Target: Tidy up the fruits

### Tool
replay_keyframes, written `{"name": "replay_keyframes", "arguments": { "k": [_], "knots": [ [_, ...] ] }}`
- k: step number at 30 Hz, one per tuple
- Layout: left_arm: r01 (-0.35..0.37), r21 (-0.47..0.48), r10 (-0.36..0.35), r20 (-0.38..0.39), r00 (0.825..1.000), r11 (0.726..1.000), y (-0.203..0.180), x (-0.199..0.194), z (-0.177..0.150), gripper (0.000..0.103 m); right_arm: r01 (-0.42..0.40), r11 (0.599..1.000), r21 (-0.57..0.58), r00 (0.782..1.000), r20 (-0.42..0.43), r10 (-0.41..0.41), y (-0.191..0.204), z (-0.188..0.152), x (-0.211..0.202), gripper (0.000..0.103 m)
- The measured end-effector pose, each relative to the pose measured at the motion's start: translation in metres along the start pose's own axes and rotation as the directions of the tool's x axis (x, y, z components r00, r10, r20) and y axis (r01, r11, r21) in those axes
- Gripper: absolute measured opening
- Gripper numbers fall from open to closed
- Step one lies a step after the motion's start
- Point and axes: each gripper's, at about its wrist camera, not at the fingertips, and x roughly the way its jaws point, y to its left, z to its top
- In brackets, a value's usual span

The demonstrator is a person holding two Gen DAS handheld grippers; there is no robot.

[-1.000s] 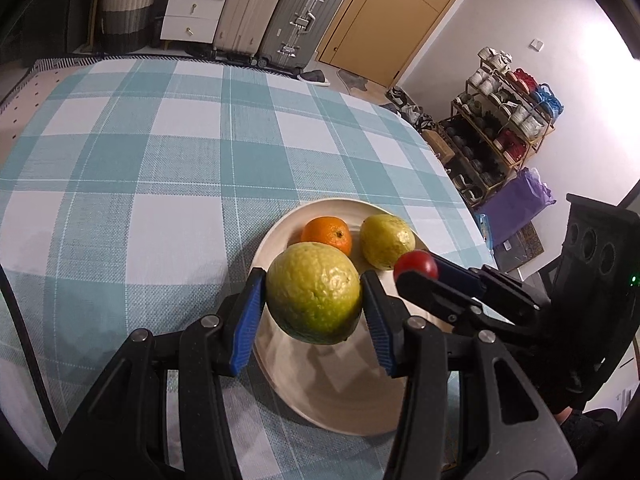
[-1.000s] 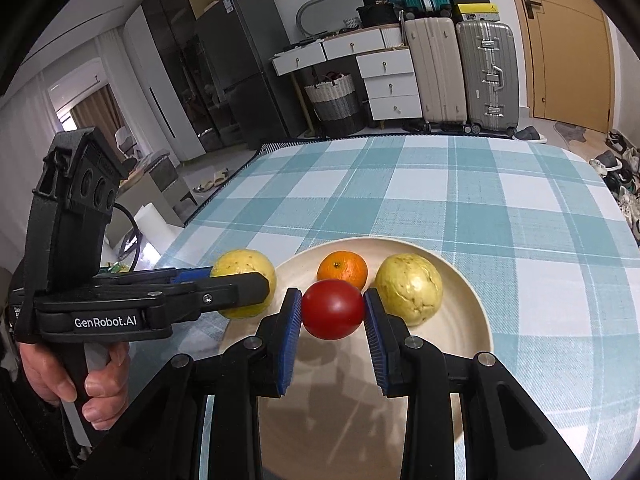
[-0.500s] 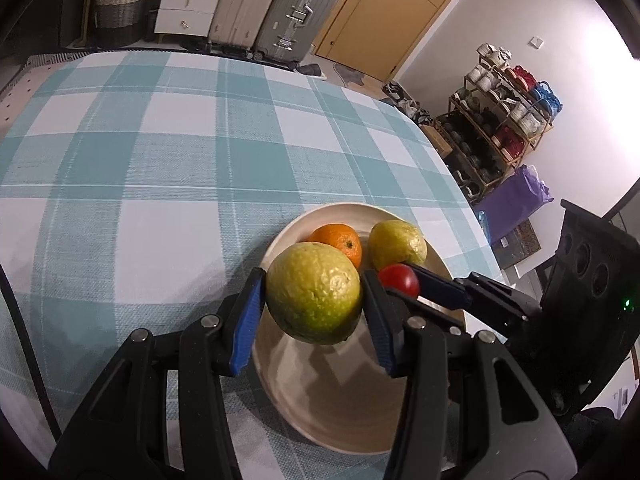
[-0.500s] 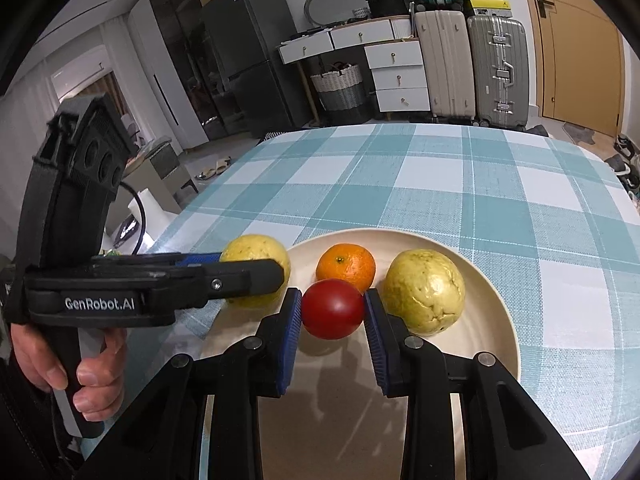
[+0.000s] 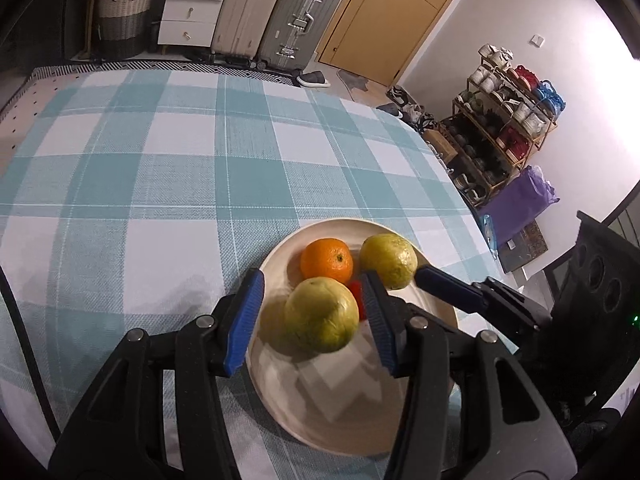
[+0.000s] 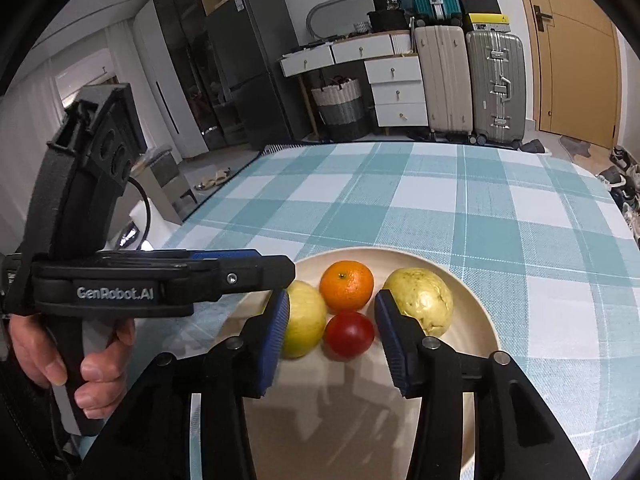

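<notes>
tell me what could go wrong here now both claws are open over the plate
1. The green fruit lies between the open left claw fingers, close to the plate edge; pulling back carelessly could nudge it off.
2. The tomato sits tight against the orange inside the open right claw; a finger brushing it may set the round fruits rolling.
3. The claws sit close together over the plate and could collide when withdrawing.

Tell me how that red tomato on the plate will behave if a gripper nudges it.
The tomato is round and glossy, so it would probably roll rather than slide. It sits hemmed in by the orange and two yellow-green fruits, which should stop it quickly. On the shallow plate it likely settles back toward the middle. Its skin looks thin; push gently.
</notes>
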Motion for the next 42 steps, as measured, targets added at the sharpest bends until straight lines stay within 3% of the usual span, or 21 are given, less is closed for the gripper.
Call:
{"name": "replay_keyframes", "arguments": {
  "k": [9, 12, 19, 26, 31, 36, 42],
  "knots": [
    [-0.084, 0.033, 0.083, 0.042, 0.996, 0.996, -0.017, -0.037, -0.024, 0.047, 0.047, 0.999, 0.029, 0.998, 0.045, -0.048, -0.002, -0.013, -0.039, 0.054],
    [-0.101, 0.045, 0.098, 0.057, 0.994, 0.994, -0.024, -0.050, -0.034, 0.047, 0.048, 0.998, 0.051, 0.996, 0.071, -0.052, -0.003, -0.018, -0.055, 0.064],
    [-0.138, 0.085, 0.130, 0.088, 0.988, 0.987, -0.047, -0.077, -0.059, 0.048, 0.049, 0.997, 0.068, 0.992, 0.111, -0.056, 0.005, -0.028, -0.086, 0.067],
    [-0.159, 0.106, 0.147, 0.111, 0.983, 0.982, -0.063, -0.095, -0.080, 0.057, 0.057, 0.997, 0.061, 0.988, 0.142, -0.065, 0.016, -0.037, -0.108, 0.074],
    [-0.174, 0.105, 0.158, 0.142, 0.977, 0.979, -0.069, -0.107, -0.095, 0.082, 0.061, 0.996, 0.060, 0.985, 0.159, -0.070, 0.023, -0.043, -0.123, 0.080],
    [-0.174, 0.112, 0.156, 0.151, 0.976, 0.978, -0.073, -0.116, -0.110, 0.082, 0.065, 0.996, 0.058, 0.983, 0.169, -0.074, 0.027, -0.050, -0.135, 0.080],
    [-0.197, 0.119, 0.178, 0.158, 0.971, 0.973, -0.076, -0.122, -0.124, 0.089, 0.058, 0.997, 0.057, 0.980, 0.189, -0.067, 0.035, -0.060, -0.149, 0.086]
  ]
}}
